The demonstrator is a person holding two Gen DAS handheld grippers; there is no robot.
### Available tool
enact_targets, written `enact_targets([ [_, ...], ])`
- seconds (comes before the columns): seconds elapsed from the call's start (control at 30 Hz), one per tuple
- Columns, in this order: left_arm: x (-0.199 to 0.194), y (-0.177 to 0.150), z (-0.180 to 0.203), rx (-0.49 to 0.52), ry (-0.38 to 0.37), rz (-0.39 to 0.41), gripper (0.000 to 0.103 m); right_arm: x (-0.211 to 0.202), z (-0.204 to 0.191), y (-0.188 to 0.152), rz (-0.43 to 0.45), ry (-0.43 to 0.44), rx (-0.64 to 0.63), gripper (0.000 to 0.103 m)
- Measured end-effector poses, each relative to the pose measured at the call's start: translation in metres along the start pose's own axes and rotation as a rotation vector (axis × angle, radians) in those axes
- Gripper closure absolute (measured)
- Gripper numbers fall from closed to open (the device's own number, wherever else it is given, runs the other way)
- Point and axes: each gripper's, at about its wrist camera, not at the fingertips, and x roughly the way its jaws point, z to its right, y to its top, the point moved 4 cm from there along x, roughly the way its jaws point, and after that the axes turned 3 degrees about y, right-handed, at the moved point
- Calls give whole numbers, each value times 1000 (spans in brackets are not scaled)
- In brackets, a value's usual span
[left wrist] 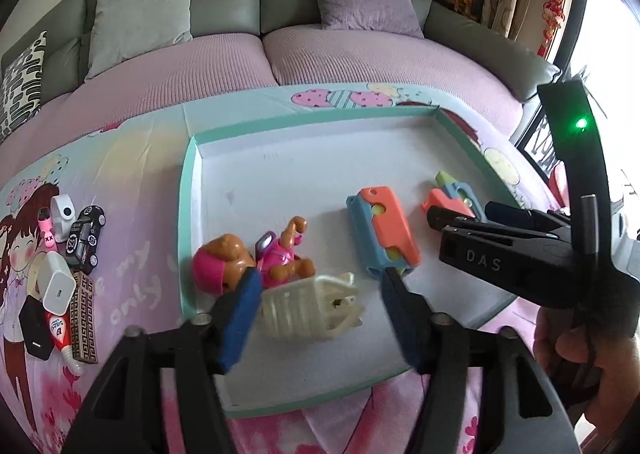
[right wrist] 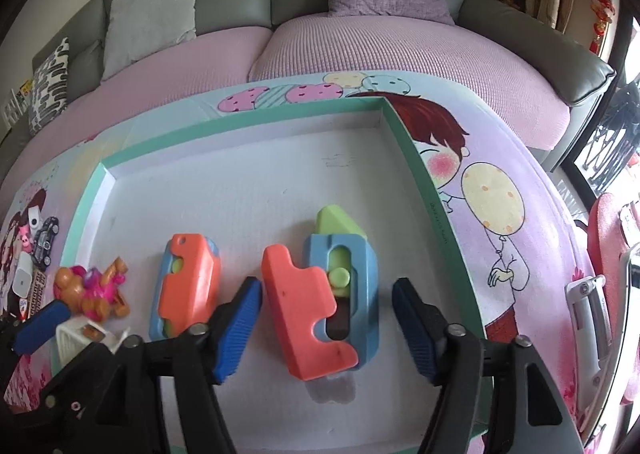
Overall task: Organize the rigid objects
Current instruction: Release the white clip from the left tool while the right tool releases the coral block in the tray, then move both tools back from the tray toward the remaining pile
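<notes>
Lying in the tray [left wrist: 188,190]: a pup figure [left wrist: 256,258], cream toy [left wrist: 312,310], two block toys; both tongs spread.

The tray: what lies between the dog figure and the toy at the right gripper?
In the right wrist view, another orange and blue toy lies on the tray between the dog figure and the toy between the right gripper's open jaws.
</notes>
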Motion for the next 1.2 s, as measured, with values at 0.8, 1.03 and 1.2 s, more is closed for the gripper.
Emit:
enact_targets([
  [0.8, -89, -18, -117, -318, 183, 191, 5, -70, -44, -3, 166, 68, -61, 0],
  [1.03, -116, -42, -159, -433, 246, 241, 0, -83, -81, -19, 179, 114, -101, 0],
  [1.2, -131, -64, -194, -527, 287, 255, 0, -85, -111, -32, 163, 169, -129, 0],
])
